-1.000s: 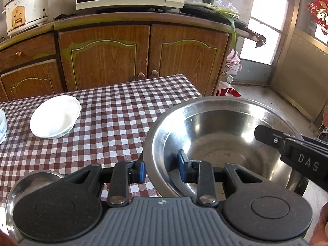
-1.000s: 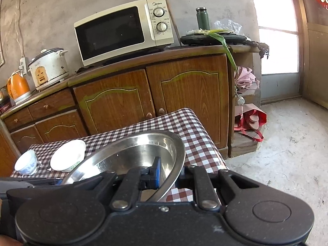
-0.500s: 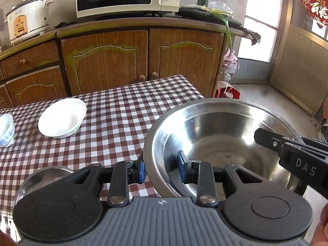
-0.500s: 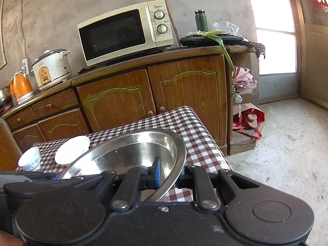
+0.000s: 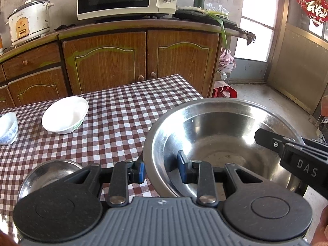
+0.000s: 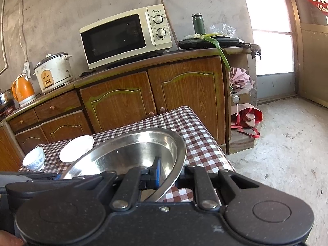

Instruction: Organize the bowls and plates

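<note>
Left tool (image 5: pixel 161 171) straddles steel basin (image 5: pixel 223 143) rim at 9 o'clock, half-closed, seemingly gripping. Right tool (image 6: pixel 169 173) clamps the 3 o'clock rim. Basin over worktop (image 5: pixel 114 112) corner; white bowl (image 5: pixel 65 117) at 10 o'clock, nearer left.

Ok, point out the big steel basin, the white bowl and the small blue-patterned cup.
big steel basin (image 5: pixel 217 143): left wrist view, on its inner wall.
white bowl (image 5: pixel 65 112): left wrist view, on its white inside.
small blue-patterned cup (image 6: pixel 34 159): right wrist view, on its outer side.
</note>
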Available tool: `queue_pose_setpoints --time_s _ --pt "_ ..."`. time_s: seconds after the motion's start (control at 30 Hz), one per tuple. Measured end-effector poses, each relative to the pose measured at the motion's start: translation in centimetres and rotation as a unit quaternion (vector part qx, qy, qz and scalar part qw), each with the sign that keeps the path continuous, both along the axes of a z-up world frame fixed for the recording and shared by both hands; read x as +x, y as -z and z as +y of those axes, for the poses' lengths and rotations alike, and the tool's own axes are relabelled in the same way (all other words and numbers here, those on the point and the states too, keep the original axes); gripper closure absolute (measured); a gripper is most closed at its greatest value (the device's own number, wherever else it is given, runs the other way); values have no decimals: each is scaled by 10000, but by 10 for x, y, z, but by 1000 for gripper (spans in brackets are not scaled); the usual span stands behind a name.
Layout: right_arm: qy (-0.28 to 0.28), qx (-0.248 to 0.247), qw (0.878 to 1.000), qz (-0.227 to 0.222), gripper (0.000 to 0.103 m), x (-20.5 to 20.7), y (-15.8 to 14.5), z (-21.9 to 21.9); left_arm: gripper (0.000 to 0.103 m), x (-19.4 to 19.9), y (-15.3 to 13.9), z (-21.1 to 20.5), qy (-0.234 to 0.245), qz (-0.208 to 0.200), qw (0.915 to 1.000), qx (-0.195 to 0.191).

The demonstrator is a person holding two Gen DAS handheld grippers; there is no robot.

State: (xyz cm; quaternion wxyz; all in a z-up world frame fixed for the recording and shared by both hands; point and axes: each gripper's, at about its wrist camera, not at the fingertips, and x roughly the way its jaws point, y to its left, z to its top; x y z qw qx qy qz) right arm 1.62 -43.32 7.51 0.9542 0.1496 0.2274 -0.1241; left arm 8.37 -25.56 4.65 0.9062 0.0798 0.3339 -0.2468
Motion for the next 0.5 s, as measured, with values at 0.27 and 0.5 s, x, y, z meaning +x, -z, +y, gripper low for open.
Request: queue_pose_setpoints --time_s 0.27,0.5 --pt "25 34 10000 -18 85 -6 1 1 71 -9 1 2 15 -25 10000 6" --pt "70 58 10000 -22 85 -20 2 2 71 -19 2 3 33 -19 10000 16"
